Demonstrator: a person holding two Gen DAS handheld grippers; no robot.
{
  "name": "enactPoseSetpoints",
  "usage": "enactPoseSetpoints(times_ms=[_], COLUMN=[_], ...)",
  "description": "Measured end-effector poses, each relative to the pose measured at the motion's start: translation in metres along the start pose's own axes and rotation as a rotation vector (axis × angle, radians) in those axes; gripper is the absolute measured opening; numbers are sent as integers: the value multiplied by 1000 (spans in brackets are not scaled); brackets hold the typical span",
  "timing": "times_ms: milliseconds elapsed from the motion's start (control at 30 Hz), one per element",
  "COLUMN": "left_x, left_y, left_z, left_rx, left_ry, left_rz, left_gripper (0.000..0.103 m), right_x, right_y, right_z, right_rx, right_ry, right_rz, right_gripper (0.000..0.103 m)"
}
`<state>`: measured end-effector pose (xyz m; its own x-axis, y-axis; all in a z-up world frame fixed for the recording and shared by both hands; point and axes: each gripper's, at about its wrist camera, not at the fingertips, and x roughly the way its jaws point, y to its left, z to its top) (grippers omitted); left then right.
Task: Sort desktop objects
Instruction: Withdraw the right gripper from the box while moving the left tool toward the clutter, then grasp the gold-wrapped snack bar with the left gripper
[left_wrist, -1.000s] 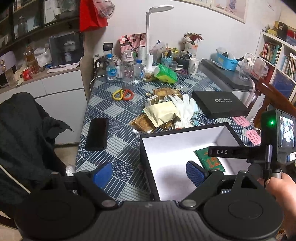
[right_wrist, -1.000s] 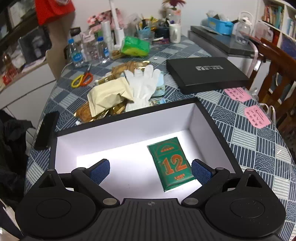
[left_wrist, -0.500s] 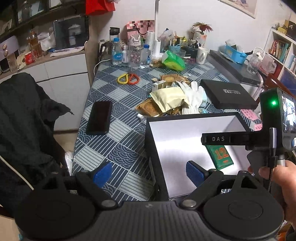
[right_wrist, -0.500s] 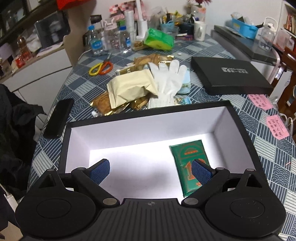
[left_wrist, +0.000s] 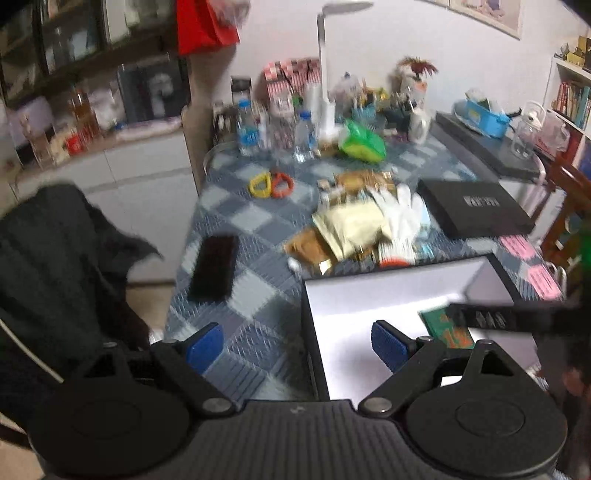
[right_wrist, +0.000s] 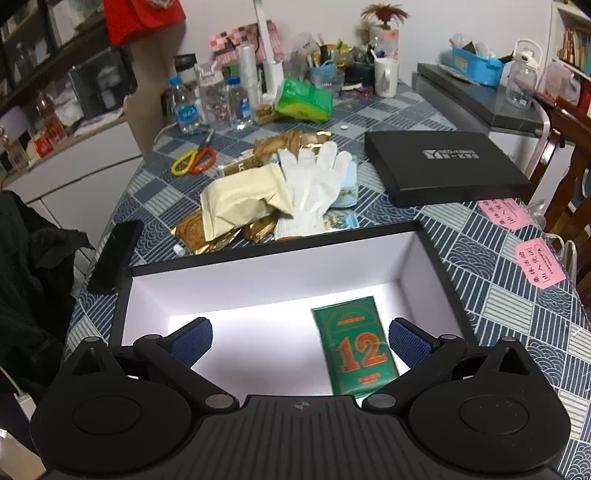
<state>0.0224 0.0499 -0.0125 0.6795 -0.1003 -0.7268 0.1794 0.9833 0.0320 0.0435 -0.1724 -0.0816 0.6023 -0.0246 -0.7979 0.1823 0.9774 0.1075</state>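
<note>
Sorting is why the green packet (right_wrist: 360, 350) with a big "12" lies flat inside the white-lined box (right_wrist: 266, 273), below the right claw (right_wrist: 300, 338), whose jaws are opening with nothing pinched. The left claw (left_wrist: 295, 341) is spread and empty over the box's left edge, while the glove (right_wrist: 314, 184) and snack bags (right_wrist: 240, 203) wait on the counter (right_wrist: 480, 266).

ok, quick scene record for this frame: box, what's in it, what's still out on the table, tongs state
box: open black box with white lining, on the blue patterned tablecloth
in box: flat green packet marked 12, lying near the right wall
lid: flat black lid with silver logo, beyond the box on the right
still out: white glove, beige paper pouch, yellow-and-orange scissors, black phone
right tongs: opening, nothing gripped
left tongs: open, empty
</note>
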Motion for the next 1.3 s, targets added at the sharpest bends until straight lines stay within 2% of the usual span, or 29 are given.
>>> enactPoseSetpoints(times_ms=[167,333,433,600,867,1133,1300], left_x=[8,17,35,84,169,252,304], left_y=[-28,-68,-86,-97,-98,-91,-82], left_z=[31,65,92,133,173,201,215], left_rx=[76,191,246,269,312,342,286], left_ry=[-34,-127,-147,-110,-10,119,222], left_rz=[24,97,82,-2,-4,-95,-141], left_gripper=[103,103,103,103,103,103,103], right_x=[-13,-20,-27,-26,-8,12,22], right_y=[-24,-44,-51,-57,-60,-60,-56], right_z=[3,16,22,23,20,20,18], right_rx=[-30,-90,-128,-168,-171,-134,-129], right_ry=[-31,-52,-93,-109,-82,-65,-43], right_rz=[39,115,150,204,255,242,229], right_gripper=[103,103,103,103,103,103,103])
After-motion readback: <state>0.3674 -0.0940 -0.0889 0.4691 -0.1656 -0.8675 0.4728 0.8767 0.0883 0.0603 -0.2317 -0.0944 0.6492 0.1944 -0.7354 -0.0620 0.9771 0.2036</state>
